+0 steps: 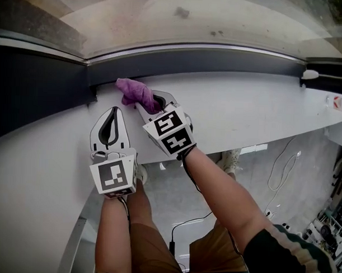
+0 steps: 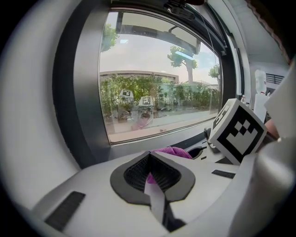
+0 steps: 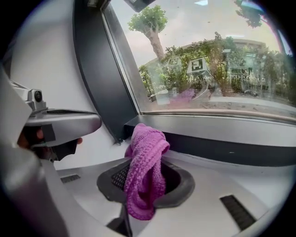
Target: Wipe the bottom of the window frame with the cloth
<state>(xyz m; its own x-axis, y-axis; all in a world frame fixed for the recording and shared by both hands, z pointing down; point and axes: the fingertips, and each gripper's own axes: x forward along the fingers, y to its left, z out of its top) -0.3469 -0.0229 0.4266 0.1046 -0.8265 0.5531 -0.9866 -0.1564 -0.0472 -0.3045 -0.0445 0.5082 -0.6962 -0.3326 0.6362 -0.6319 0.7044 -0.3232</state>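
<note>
1. The left gripper point(image 2: 149, 158) is seen lying low over the white sill point(image 1: 244, 113). Its jaws are brought together at the tips and nothing is clamped between them. The purple glimpsed through the slit between the pads is judged to be the cloth lying beyond the tips, not something held.

2. The purple cloth point(image 3: 145, 171) is found just ahead and to the right of the left fingertips, in the jaws of the other gripper. It is knitted and limp, and it is judged to be light, soft and easily squashed. It can be expected to fold and drag rather than slide stiffly. It is not fragile, but it could be pulled out of a loose grip by friction against the rail. It is best taken at a bunched middle, so that a pad of fabric is left free ahead of the tips.

3. The right gripper point(image 1: 156, 103) is closed on the cloth. The jaws are held narrowly apart by the thickness of the bunched fabric. One fold is draped back over the pads towards the camera, and a tuft is pushed out past the fingertips.

4. The bottom of the window frame point(image 3: 222, 148), a dark rail under the glass, is met directly beyond the right fingertips, near its left corner. The tuft is seen at the rail, but whether it is pressed against it cannot be told. Most of the rail runs away to the right of the fingers.
</note>
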